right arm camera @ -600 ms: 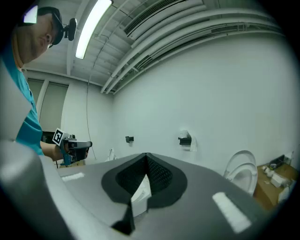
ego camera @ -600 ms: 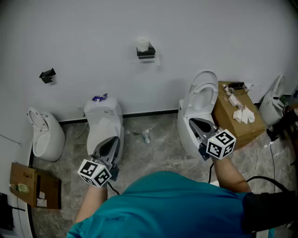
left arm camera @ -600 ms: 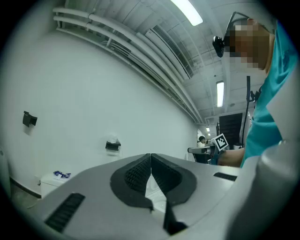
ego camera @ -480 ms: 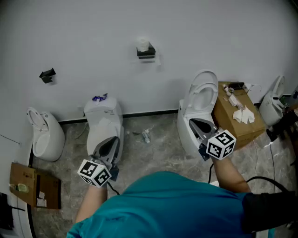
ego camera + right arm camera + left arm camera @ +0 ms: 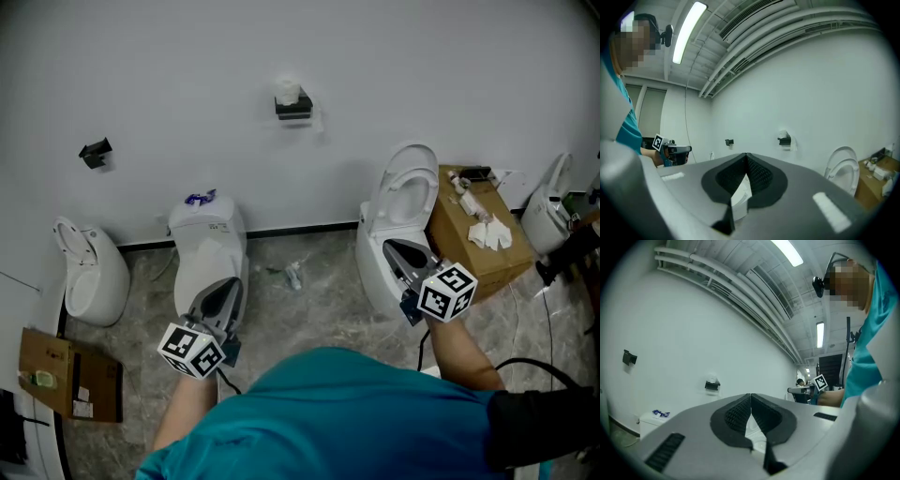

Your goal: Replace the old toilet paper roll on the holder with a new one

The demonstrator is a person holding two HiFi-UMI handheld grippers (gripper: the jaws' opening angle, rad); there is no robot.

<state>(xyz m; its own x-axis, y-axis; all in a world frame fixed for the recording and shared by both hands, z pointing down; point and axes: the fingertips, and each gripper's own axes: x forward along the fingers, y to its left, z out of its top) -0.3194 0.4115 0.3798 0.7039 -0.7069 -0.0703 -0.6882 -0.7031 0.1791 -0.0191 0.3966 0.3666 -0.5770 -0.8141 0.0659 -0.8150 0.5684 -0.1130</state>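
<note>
Toilet paper roll (image 5: 287, 91) sits on the wall holder (image 5: 294, 109); left gripper (image 5: 225, 286) and right gripper (image 5: 394, 248) (both closed, empty) are well apart from the holder, neither clearly nearer.

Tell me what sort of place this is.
Probably a mock-up or test room for bathroom fittings, not a real bathroom: several toilets stand along one bare wall, a toilet paper holder hangs on it, and a cardboard box sits alongside.
</note>
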